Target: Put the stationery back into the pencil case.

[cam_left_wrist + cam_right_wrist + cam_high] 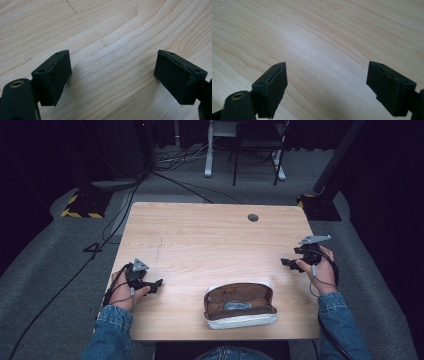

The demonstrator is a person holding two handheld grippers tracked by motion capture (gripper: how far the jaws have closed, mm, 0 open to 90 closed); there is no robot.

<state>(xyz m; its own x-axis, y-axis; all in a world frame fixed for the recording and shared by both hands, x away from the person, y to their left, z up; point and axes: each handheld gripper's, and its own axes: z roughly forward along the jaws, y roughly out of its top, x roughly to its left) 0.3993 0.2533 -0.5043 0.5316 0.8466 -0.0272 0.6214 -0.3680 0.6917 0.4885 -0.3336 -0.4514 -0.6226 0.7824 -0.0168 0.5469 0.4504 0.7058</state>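
Work not begun: open white, brown-lined zip pouch (240, 306) lies untouched on light wooden desk (210, 235).
Left hand-held gripper (159, 283) and right hand-held gripper (284, 262) both released, empty, flanking pouch, well apart from it.

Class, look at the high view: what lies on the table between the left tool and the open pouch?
Nothing: between left tool and pouch, bare wooden table.

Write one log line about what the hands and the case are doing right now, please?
left tool: open, holds nothing | right tool: open, holds nothing | open brown-lined case: between them at near edge of wooden table, untouched
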